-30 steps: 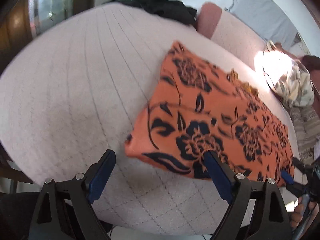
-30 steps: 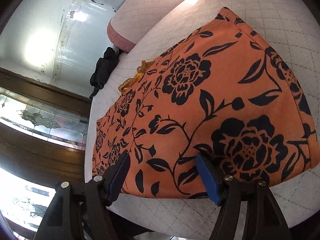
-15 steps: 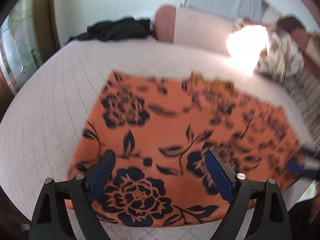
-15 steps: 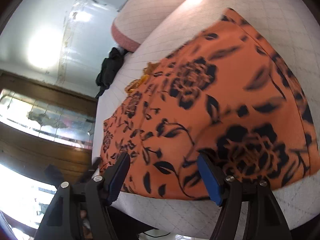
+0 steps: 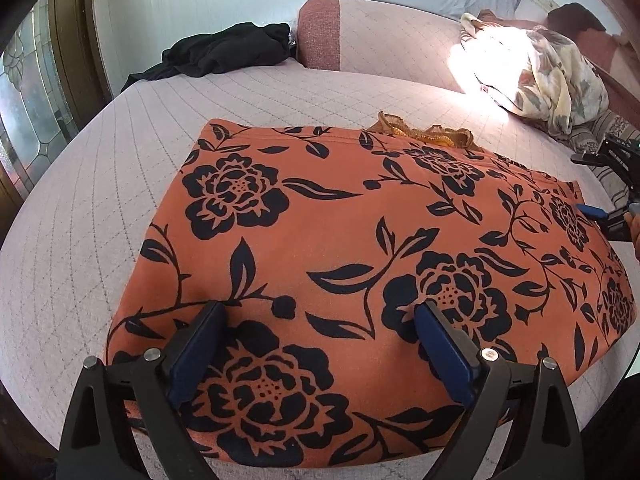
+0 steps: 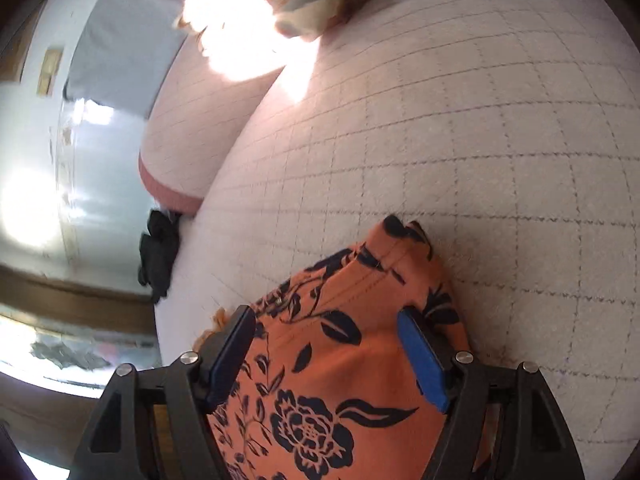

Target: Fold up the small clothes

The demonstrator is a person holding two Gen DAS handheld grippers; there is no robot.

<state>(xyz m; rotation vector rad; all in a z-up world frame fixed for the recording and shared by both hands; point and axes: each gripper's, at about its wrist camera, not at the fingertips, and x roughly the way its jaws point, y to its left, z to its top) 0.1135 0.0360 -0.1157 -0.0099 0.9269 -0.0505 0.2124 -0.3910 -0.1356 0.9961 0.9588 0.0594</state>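
An orange garment [image 5: 340, 220] with a black flower print lies flat on the quilted pale bed [image 5: 92, 208]. Yellow lace trim [image 5: 424, 134] peeks out at its far edge. My left gripper [image 5: 318, 312] hovers over the near hem with its jaws wide and still opening; the cloth lies under them, not pinched. In the right wrist view my right gripper [image 6: 326, 320] is over the garment's [image 6: 340, 380] narrow end near a corner, jaws apart and opening, with nothing gripped. One of its blue pads [image 5: 592, 211] shows at the garment's right edge in the left wrist view.
A black heap of clothes [image 5: 228, 50] lies at the bed's far left by a pink bolster [image 5: 320, 32]. A floral bundle [image 5: 540, 68] sits far right in glaring sunlight. A wooden door with patterned glass [image 5: 24, 120] stands at the left.
The left gripper swung from the garment's left corner to over its near hem. The right gripper slid along the garment to its end corner. Both jaws stand slightly wider.
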